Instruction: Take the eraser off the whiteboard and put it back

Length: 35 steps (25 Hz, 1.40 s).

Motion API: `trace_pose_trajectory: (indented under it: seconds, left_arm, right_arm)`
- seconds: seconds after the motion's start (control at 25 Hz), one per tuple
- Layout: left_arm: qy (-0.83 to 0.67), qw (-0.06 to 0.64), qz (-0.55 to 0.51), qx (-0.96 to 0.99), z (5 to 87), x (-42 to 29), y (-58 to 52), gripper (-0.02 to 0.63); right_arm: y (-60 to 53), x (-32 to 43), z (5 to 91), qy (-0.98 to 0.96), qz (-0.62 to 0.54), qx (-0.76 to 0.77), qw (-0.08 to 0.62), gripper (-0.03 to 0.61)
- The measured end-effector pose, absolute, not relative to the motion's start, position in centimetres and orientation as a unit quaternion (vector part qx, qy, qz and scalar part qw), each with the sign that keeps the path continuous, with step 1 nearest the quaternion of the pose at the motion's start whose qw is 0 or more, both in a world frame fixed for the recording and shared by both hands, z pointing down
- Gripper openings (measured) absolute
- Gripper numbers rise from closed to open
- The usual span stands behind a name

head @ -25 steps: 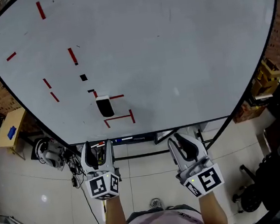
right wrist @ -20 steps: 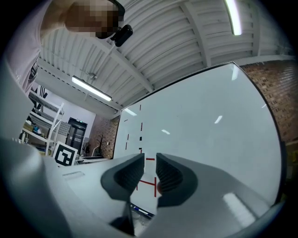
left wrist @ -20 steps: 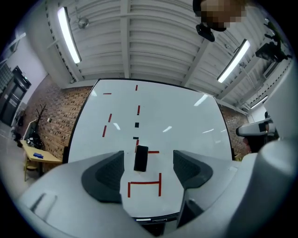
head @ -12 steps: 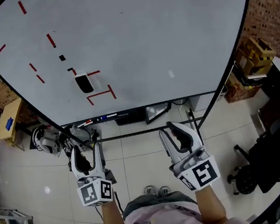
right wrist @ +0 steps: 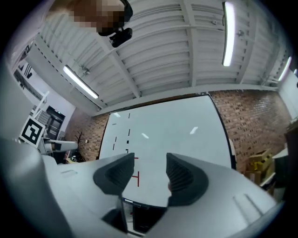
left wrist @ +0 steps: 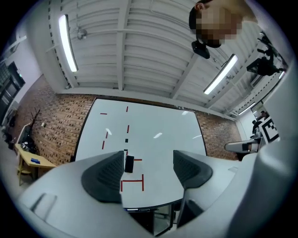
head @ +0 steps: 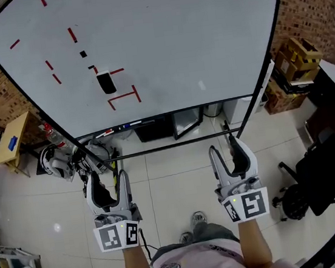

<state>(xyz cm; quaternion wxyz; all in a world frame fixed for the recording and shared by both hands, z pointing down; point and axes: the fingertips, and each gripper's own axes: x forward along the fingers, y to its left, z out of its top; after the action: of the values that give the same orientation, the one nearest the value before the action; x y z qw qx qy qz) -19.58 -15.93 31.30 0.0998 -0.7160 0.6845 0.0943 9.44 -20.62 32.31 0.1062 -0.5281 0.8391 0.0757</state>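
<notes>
No legible text or numbers

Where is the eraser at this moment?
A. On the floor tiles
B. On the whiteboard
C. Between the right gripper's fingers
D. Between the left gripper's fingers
B: the black eraser sits on the whiteboard, just above the red marks.

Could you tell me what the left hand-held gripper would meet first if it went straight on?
Probably the whiteboard, just right of the black eraser; the way there looks free, though depth is unclear.
</notes>
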Motion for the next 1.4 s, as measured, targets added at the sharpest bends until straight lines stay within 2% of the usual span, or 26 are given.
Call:
trace_pose_trajectory:
  seconds: [0.44,0.6,0.8,1.08,1.4]
  left_arm:
    - [0.654,0.114,0.109,-0.740,29.5,-17.7,-6.2,0.337]
    - [0.654,0.117,0.118,-0.738,28.7,-15.5,-4.2,0.337]
    - [0.660,0.106,0.109,-0.736,29.4,-11.9,-1.3,0.337]
    - [0.653,0.092,0.100,-0.745,30.4,-9.3,0.2,0.337]
    - [0.644,0.090,0.110,-0.752,29.8,-9.6,-0.9,0.337]
  right_arm:
    - [-11.9,10.1,32.8,0.836,0.047,-0.535,0.111,0.210]
    - [-10.1,11.9,31.3,0.834,0.052,-0.533,0.134,0.210]
    - [-7.5,13.6,31.6,0.855,0.061,-0.500,0.123,0.210]
    - [-5.7,15.8,31.8,0.858,0.065,-0.497,0.112,0.210]
    - [-5.6,15.6,31.4,0.853,0.083,-0.506,0.099,0.212]
